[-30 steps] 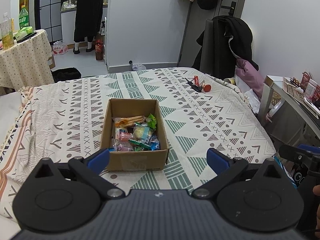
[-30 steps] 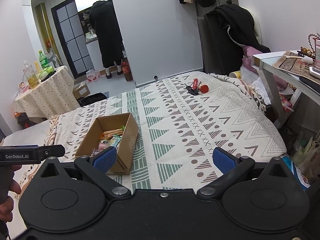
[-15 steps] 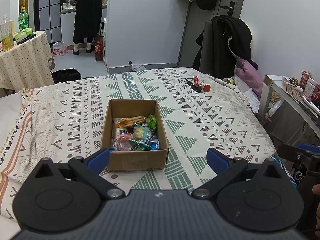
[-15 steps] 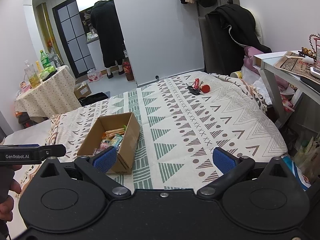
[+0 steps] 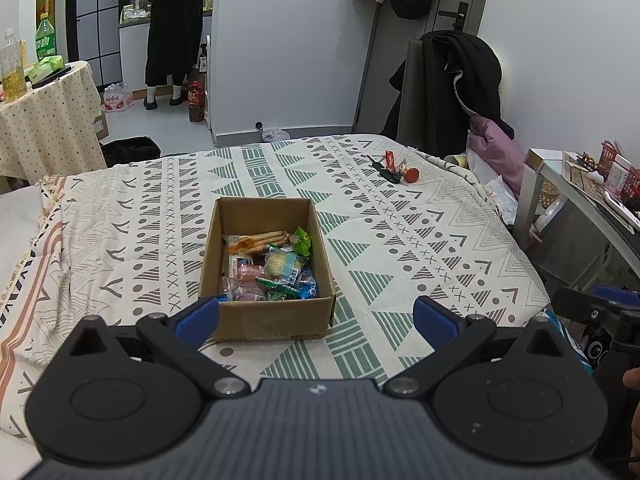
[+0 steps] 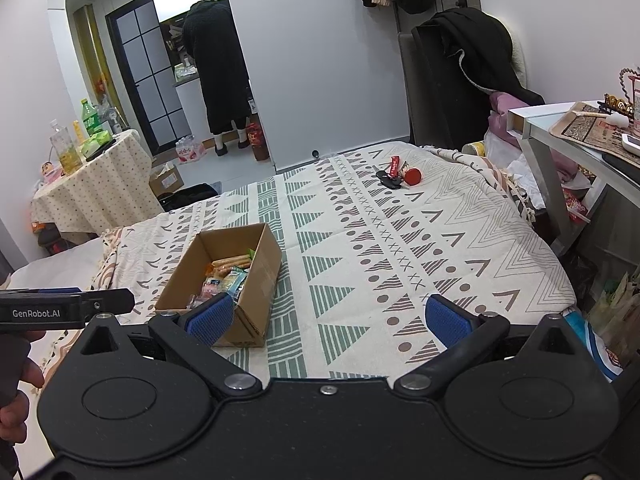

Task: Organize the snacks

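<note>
An open cardboard box (image 5: pixel 272 320) sits on the patterned bedspread (image 5: pixel 400 240), filled with several wrapped snacks (image 5: pixel 272 268). My left gripper (image 5: pixel 316 316) hovers just in front of the box's near wall, open and empty. In the right wrist view the same box (image 6: pixel 260 276) lies at the lower left with its snacks (image 6: pixel 226 276) showing. My right gripper (image 6: pixel 330 316) is open and empty over the bedspread (image 6: pixel 400 240), its left finger level with the box's near corner. The left tool's side (image 6: pixel 68 308) shows at the far left, held by a hand.
A bunch of keys with a red fob (image 5: pixel 396 170) lies at the bed's far side. A chair draped with a dark coat (image 5: pixel 452 88) stands behind the bed. A grey desk (image 5: pixel 576 196) is on the right, a cloth-covered table with bottles (image 5: pixel 44 112) on the left. A person (image 5: pixel 172 28) stands in the far doorway.
Both views have shifted only slightly; the box sits a touch farther right in the right wrist view. Both grippers stay open.
</note>
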A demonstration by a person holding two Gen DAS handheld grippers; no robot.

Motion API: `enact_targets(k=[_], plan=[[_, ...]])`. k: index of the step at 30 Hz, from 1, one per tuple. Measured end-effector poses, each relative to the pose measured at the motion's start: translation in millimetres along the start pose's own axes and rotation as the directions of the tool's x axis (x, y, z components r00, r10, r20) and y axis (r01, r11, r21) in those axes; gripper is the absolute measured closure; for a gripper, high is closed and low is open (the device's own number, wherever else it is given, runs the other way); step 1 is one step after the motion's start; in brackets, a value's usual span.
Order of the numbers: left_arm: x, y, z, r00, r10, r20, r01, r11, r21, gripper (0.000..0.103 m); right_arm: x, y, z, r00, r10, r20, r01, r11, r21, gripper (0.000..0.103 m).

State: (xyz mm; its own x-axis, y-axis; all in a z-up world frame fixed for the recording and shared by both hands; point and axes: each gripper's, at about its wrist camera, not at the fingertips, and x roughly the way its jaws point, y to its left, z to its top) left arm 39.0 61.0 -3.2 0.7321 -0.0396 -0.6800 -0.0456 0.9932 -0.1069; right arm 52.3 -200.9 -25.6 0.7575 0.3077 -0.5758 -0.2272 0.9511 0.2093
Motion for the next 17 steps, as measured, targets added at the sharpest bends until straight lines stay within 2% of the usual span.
enact_targets(k=[17], plan=[[5.3,-0.8,-1.2,1.0,0.002,-0.018,-0.002,1.0,0.0,0.0,4.6,-0.2,-5.6,1.0,0.003,-0.018,-0.003,1.0,0.002,0.0]])
